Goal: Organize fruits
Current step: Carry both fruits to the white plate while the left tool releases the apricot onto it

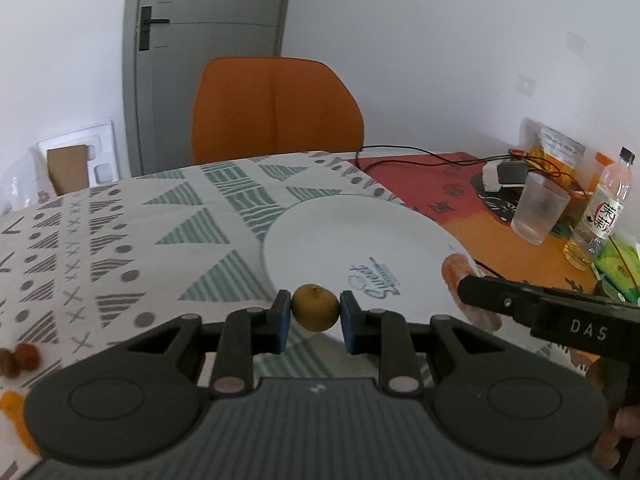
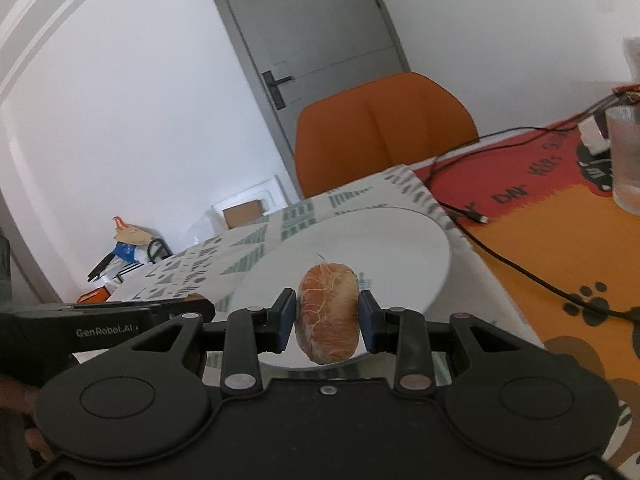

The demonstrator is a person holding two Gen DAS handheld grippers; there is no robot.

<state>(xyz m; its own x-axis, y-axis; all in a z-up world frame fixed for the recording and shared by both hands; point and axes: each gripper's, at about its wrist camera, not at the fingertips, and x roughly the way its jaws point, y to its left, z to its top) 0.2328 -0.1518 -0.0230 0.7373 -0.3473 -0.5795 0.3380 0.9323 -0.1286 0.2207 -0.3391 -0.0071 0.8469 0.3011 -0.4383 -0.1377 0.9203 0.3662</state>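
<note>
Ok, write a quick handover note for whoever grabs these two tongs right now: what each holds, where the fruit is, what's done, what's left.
Left tongs: shut on a small round brown fruit, held near the plate's near rim.
Right tongs: shut on a peeled orange fruit, held over the plate's near edge.
Plate: on the patterned cloth; nothing lies on it in either view.
Loose fruit: a few small pieces on the cloth, far left in the left wrist view.
Done: both fruits picked up.
Left: probably set both on the plate, then collect the loose pieces.
</note>
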